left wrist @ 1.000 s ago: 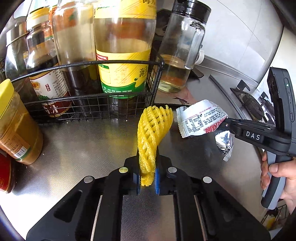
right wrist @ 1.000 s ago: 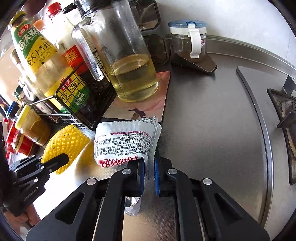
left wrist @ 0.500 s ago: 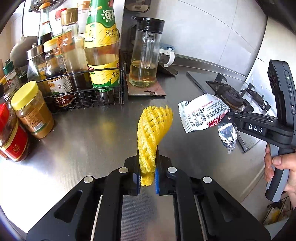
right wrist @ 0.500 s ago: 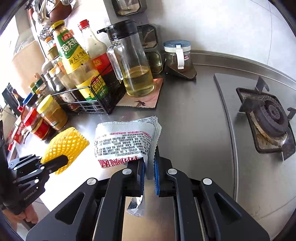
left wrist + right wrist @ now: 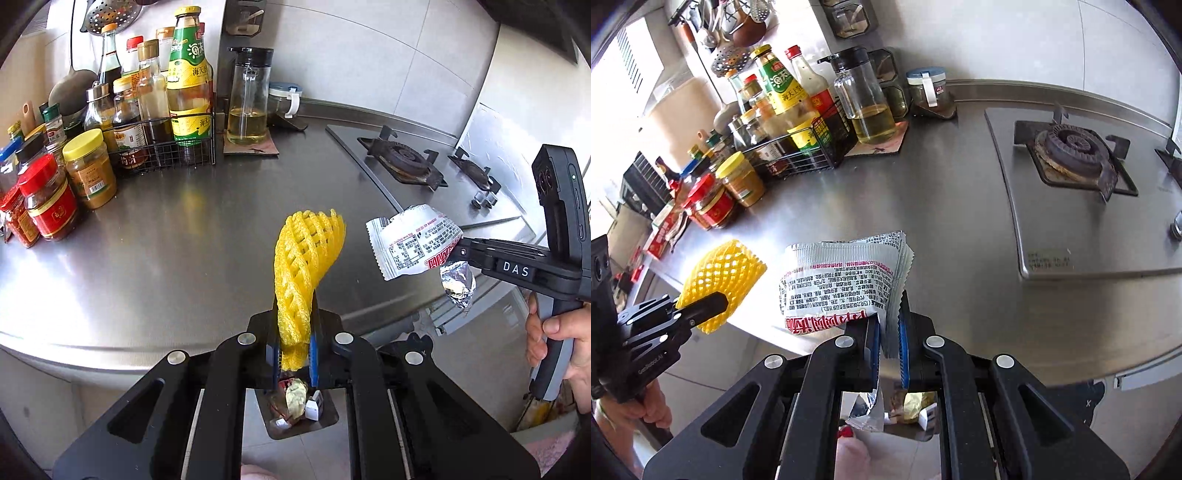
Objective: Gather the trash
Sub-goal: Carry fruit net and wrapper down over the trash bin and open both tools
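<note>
My left gripper (image 5: pixel 293 349) is shut on a yellow foam fruit net (image 5: pixel 306 266), which stands up from its blue pads. To its right my right gripper (image 5: pixel 888 341) is shut on a white printed snack wrapper (image 5: pixel 842 284) with a silver torn end hanging below. Both are held in the air over the front edge of the steel counter (image 5: pixel 155 254). Each view shows the other tool: the wrapper (image 5: pixel 413 243) at the right, the net (image 5: pixel 724 277) at the left. Below the grippers a dark bin (image 5: pixel 295 406) with scraps inside sits on the floor.
Bottles stand in a wire basket (image 5: pixel 166 155) at the back left, with red- and yellow-lidded jars (image 5: pixel 88 170) beside it. A glass oil jug (image 5: pixel 249 99) sits on a mat. The gas hob (image 5: pixel 1075 147) fills the counter's right side. A hand (image 5: pixel 554 339) grips the right tool.
Both grippers drew back from the basket and bottles to beyond the counter's front edge, rising a little. The net and the wrapper stayed clamped. The floor bin came into view beneath them.
</note>
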Demonstrator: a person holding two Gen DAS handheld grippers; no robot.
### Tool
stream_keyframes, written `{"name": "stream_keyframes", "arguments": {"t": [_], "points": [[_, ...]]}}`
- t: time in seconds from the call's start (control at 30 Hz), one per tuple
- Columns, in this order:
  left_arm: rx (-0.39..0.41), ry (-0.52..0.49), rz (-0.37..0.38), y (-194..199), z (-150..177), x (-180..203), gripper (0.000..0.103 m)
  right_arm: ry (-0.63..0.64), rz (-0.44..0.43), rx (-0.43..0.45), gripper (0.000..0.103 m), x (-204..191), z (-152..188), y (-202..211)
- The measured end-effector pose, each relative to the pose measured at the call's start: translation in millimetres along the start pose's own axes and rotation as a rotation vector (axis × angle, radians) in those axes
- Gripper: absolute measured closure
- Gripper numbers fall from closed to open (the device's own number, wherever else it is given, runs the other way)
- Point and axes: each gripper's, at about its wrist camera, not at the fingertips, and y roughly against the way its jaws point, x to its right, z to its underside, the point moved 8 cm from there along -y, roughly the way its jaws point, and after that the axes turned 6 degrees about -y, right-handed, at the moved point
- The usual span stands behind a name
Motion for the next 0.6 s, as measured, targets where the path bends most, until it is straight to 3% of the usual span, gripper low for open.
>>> {"name": "stream_keyframes", "arguments": {"t": [0.27,0.6], "points": [[-0.072,0.010,0.061,11,66,27,0.093,-0.003,-0.037,-0.107,0.093,3,77,8],[-0.261,0.082,0.088,-48,155,31,0.093,-0.041,0.070,-0.333,0.093,36,165,-69]]}}
